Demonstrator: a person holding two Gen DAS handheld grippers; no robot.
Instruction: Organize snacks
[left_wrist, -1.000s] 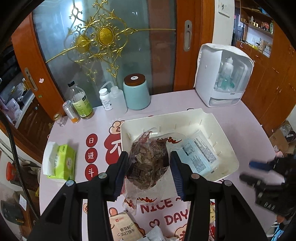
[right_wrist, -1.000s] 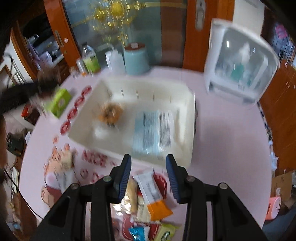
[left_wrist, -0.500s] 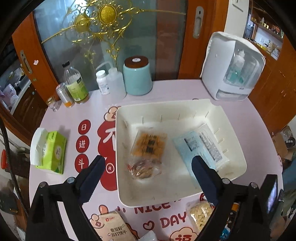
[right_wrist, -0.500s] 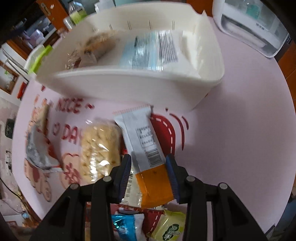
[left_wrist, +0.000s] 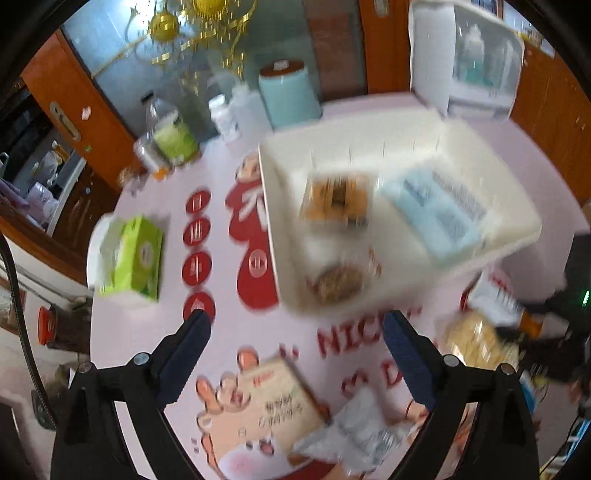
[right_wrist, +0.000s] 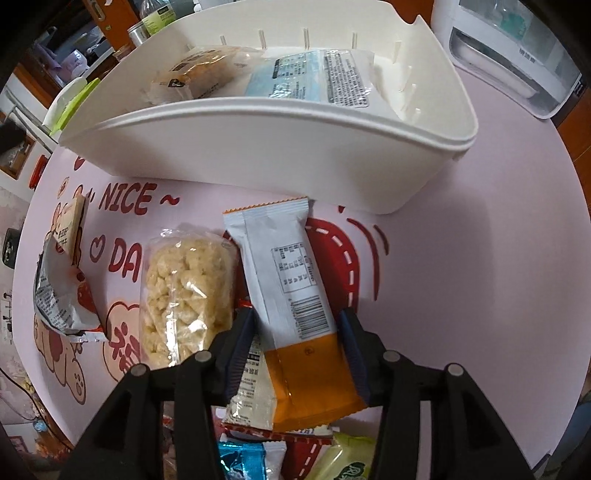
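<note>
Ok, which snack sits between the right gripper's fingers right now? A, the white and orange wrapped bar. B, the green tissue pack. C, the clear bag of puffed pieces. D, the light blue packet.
A: the right gripper straddles the white and orange wrapped bar on the table, its fingers flanking it without visibly pressing.

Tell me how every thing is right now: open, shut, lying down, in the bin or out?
white bin: upright, holding snacks.
blue packet: lying flat in the bin.
orange-and-white packet: flat on the table, between the fingers.
right gripper: open, jaws just opened wider.
left gripper: wide open, empty.
puffed-snack bag: sealed, on the table.
silver wrapper: crumpled, on the table.
teal jar: upright, lid on.
</note>
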